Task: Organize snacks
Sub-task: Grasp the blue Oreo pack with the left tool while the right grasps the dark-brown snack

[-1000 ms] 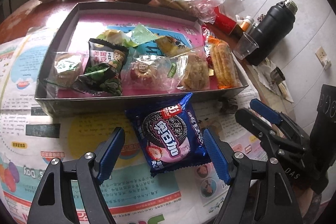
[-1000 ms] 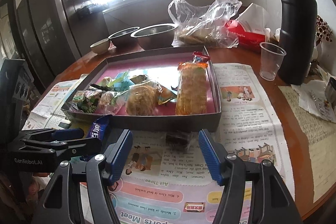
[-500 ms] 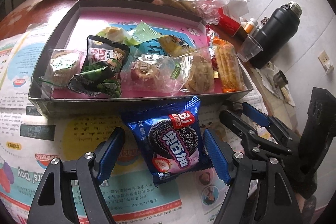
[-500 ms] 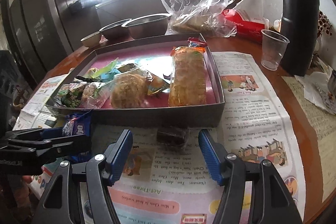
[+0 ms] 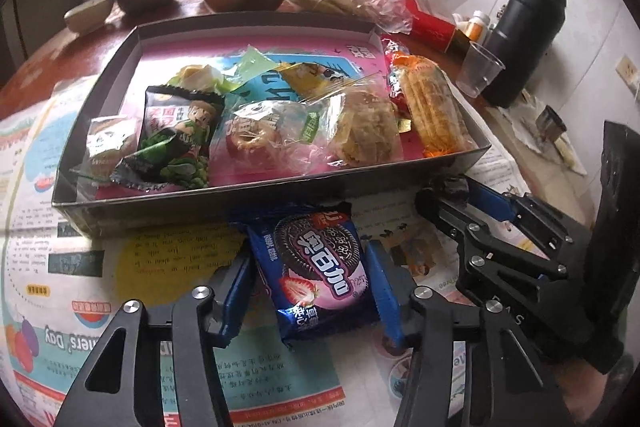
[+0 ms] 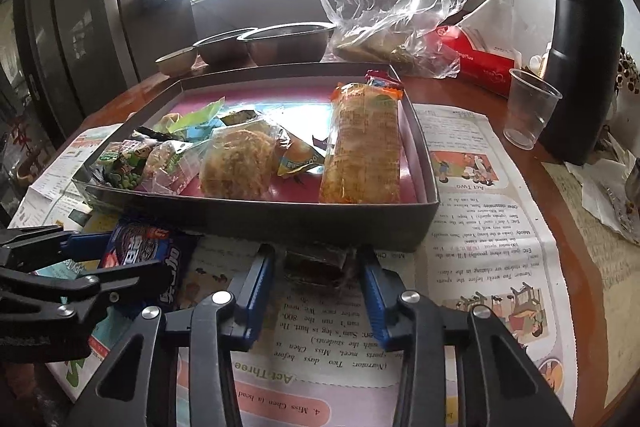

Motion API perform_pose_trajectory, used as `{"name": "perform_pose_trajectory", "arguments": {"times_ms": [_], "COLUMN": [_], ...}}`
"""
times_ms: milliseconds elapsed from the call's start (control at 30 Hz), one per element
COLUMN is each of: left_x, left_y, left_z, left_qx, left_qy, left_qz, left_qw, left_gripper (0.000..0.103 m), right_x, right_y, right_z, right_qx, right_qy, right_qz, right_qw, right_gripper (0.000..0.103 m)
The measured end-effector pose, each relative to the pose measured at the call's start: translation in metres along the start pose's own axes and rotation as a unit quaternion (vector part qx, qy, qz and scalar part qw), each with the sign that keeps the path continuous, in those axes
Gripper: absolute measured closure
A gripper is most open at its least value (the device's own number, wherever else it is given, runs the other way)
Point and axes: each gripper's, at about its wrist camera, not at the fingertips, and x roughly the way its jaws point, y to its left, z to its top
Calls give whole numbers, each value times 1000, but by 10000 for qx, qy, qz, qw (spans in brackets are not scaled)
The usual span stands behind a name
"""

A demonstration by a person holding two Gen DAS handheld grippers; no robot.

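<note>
A shallow grey tray (image 5: pixel 276 193) fills the middle of the left-wrist frame, loaded with wrapped snacks; the long orange cracker pack (image 6: pixel 366 147) lies along its right wall. Just below the tray's front wall, on the newspaper (image 5: pixel 72 267), lies the blue cookie packet (image 5: pixel 320 263). The left gripper (image 5: pixel 310 275) is closing round it, blue pads at both its sides. In the right-wrist frame, lower centre, the right gripper (image 6: pixel 318 267) is closing on a small dark wrapped sweet (image 6: pixel 316 263), its pads just reaching the wrapper.
</note>
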Motion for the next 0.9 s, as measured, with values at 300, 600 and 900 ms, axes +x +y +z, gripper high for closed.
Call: {"name": "perform_pose_trajectory", "arguments": {"times_ms": [300, 600, 900], "left_x": [-6, -39, -72], "left_y": [1, 8, 27], "left_z": [-4, -2, 16], "left_qx": [156, 80, -156], "left_qy": [-73, -390, -858], "left_qz": [-21, -207, -131], "left_qw": [9998, 9990, 9961], "left_gripper": [51, 51, 51], "right_x": [-5, -31, -51], "right_y": [3, 9, 15], "right_z": [-2, 7, 24], "right_qx": [-89, -69, -99], "right_qy": [-12, -253, -582], "right_qz": [88, 292, 341], "right_qw": [9999, 9992, 9977], "right_gripper": [65, 65, 65]}}
